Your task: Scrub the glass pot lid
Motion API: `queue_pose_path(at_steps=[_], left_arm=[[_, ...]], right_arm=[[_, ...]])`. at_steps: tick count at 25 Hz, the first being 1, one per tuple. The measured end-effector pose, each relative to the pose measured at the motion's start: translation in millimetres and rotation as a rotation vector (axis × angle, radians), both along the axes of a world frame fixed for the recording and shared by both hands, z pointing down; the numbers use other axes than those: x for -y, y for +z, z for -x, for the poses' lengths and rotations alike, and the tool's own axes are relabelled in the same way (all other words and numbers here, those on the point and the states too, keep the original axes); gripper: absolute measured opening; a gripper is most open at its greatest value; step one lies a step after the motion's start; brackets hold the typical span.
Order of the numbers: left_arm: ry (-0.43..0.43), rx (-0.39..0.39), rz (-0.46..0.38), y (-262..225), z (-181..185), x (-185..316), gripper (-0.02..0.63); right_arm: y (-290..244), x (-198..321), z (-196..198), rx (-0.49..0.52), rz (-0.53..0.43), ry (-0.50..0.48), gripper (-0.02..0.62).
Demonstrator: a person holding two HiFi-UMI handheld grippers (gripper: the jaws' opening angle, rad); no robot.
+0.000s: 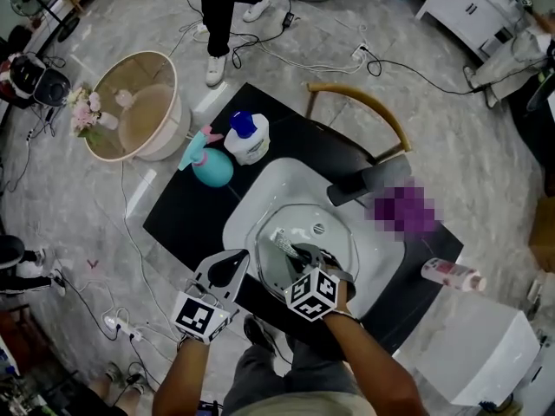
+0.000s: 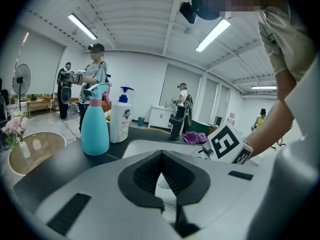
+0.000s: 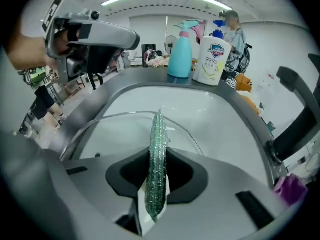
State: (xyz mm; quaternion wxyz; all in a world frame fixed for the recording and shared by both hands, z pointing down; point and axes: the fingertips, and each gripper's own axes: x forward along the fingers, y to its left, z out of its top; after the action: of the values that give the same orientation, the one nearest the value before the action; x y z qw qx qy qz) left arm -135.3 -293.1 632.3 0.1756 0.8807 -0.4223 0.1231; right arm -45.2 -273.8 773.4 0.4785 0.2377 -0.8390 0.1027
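The glass pot lid (image 1: 299, 228) lies in the white sink (image 1: 260, 189), and its clear rim (image 3: 120, 115) curves across the right gripper view. My right gripper (image 1: 301, 252) is shut on a glittery green scrub sponge (image 3: 157, 159), which stands on edge over the lid; the sponge (image 1: 285, 244) shows as a pale strip from above. My left gripper (image 1: 240, 258) hovers at the lid's left rim with its tips together and nothing plainly between them. In its own view the left gripper (image 2: 161, 158) points over the basin. It also hangs at the upper left as the left gripper (image 3: 92, 39).
A teal spray bottle (image 1: 211, 164) and a white pump bottle (image 1: 248, 139) stand on the black counter (image 1: 186, 211) behind the sink. The black faucet (image 1: 360, 184) is at the right, and a pink-capped bottle (image 1: 451, 274) lies beyond it. A round table (image 1: 139, 104), a chair (image 1: 360, 100) and people stand around.
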Motion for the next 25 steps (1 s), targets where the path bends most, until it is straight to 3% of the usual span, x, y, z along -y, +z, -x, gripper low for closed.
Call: queue_pose_path(at_steps=[6, 10, 16, 21, 25], left_arm=[[0.004, 0.005, 0.011, 4, -3, 2, 0.012], [0.016, 0.004, 0.013, 6, -9, 2, 0.012], [0.036, 0.042, 0.016, 6, -18, -3, 0.012], [0.120, 0.137, -0.023, 18, -34, -6, 0.012], [0.140, 0.175, -0.001, 27, -46, 0, 0.012]], right_arm=[[17, -27, -73, -0.142, 0.098, -0.014, 0.083], [4, -62, -97, -0.194, 0.189, -0.094, 0.084], [-28, -95, -46, -0.133, 0.147, -0.243, 0.086], [-23, -67, -5, -0.082, 0.100, -0.218, 0.089], [-5, -40, -12, -0.120, 0.083, -0.196, 0.088]])
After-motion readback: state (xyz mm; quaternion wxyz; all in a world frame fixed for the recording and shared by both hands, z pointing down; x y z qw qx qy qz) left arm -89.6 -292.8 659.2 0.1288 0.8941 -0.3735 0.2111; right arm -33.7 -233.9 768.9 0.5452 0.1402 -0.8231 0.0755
